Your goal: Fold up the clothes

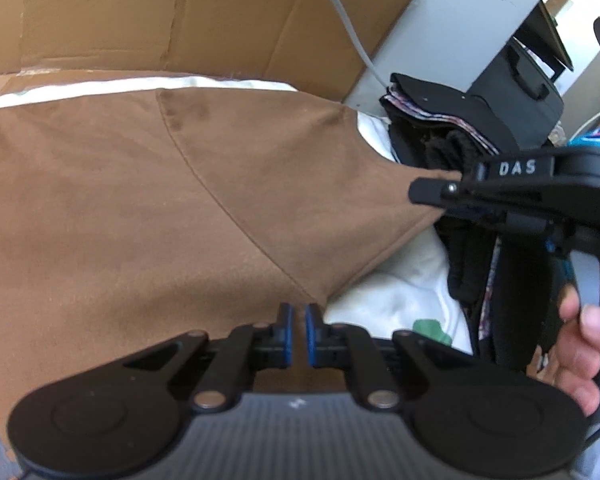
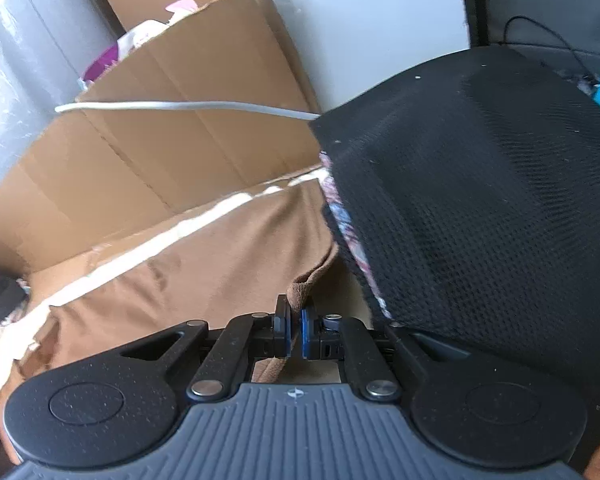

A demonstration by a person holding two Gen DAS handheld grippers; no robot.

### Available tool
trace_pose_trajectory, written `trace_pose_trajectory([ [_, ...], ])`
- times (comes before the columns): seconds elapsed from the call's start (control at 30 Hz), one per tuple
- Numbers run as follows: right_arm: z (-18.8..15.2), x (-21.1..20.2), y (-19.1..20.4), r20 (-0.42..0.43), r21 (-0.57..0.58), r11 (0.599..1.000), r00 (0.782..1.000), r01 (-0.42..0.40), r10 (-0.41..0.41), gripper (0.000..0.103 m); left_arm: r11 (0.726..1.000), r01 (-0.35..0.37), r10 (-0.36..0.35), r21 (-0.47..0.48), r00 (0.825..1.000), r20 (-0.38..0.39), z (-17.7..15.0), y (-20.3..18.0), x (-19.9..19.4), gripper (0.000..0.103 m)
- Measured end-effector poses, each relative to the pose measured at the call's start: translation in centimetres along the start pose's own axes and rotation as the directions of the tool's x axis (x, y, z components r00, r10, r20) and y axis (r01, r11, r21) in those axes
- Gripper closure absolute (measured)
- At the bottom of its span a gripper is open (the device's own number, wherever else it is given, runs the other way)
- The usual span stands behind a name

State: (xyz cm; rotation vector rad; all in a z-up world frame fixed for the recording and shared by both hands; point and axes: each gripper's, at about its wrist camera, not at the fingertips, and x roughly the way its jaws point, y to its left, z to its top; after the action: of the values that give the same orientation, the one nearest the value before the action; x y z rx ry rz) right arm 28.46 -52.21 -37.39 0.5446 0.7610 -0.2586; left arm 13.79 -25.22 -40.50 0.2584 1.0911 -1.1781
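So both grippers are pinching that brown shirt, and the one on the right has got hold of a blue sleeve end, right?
Not blue. The sleeve end that the right gripper pinches is brown, like the rest of the brown shirt; the right wrist view shows it between the fingers. The left gripper also pinches the shirt.

Your left wrist cam looks down steeply along its fingers, close over the brown garment (image 1: pixel 140 208), w/ the right gripper (image 1: pixel 424 192) in frame at right. Your right wrist cam sits lower, nearer, facing the cardboard (image 2: pixel 172 128) & wall. Both views share garment, cardboard & grey cable (image 1: pixel 340 20).
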Motion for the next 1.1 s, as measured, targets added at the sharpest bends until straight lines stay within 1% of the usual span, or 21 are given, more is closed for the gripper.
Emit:
trace_pose_trajectory([
  [0.17, 0.6, -0.2, 1.5, 0.005, -0.038, 0.992, 0.993, -0.118, 0.118, 0.099, 1.0, -0.009, 0.009, 0.006, 1.0, -0.007, -0.2, -0.2, 0.5, 0.098],
  [0.23, 0.7, -0.1, 1.5, -0.009, -0.033, 0.984, 0.985, -0.174, 0.173, 0.099, 1.0, -0.011, 0.011, 0.007, 1.0, -0.006, -0.2, -0.2, 0.6, 0.098],
  [0.3, 0.8, -0.2, 1.4, -0.024, -0.035, 0.977, 0.977, -0.212, 0.211, 0.099, 1.0, -0.013, 0.013, 0.004, 1.0, -0.007, -0.1, -0.3, 0.6, 0.098],
  [0.47, 0.9, -0.7, 0.8, -0.055, -0.024, 0.963, 0.962, -0.268, 0.267, 0.1, 1.0, -0.001, 0.001, 0.005, 1.0, -0.008, -0.3, -0.5, 0.5, 0.098],
  [0.63, 0.9, -0.7, 0.5, -0.074, -0.005, 0.949, 0.947, -0.315, 0.314, 0.1, 0.999, -0.015, 0.016, 0.035, 1.0, -0.002, -0.5, -1.0, 0.8, 0.098],
  [0.73, 0.7, -0.6, 0.6, -0.097, 0.012, 0.93, 0.925, -0.367, 0.367, 0.1, 1.0, -0.009, 0.009, 0.021, 1.0, 0.0, -0.5, -0.9, 1.0, 0.098],
  [0.8, 0.6, -0.3, 0.8, -0.129, 0.041, 0.908, 0.899, -0.416, 0.418, 0.1, 1.0, -0.009, 0.009, 0.024, 1.0, 0.005, -0.7, -0.8, 1.0, 0.098],
  [0.87, 0.4, -0.2, 1.2, -0.157, 0.047, 0.893, 0.88, -0.447, 0.449, 0.1, 1.0, -0.005, 0.005, 0.021, 1.0, 0.01, -0.8, -0.6, 1.0, 0.098],
  [1.1, -0.4, 0.5, 1.9, -0.22, 0.11, 0.853, 0.825, -0.51, 0.521, 0.1, 1.0, 0.003, -0.004, 0.005, 1.0, 0.021, -1.1, -0.2, 1.1, 0.098],
])
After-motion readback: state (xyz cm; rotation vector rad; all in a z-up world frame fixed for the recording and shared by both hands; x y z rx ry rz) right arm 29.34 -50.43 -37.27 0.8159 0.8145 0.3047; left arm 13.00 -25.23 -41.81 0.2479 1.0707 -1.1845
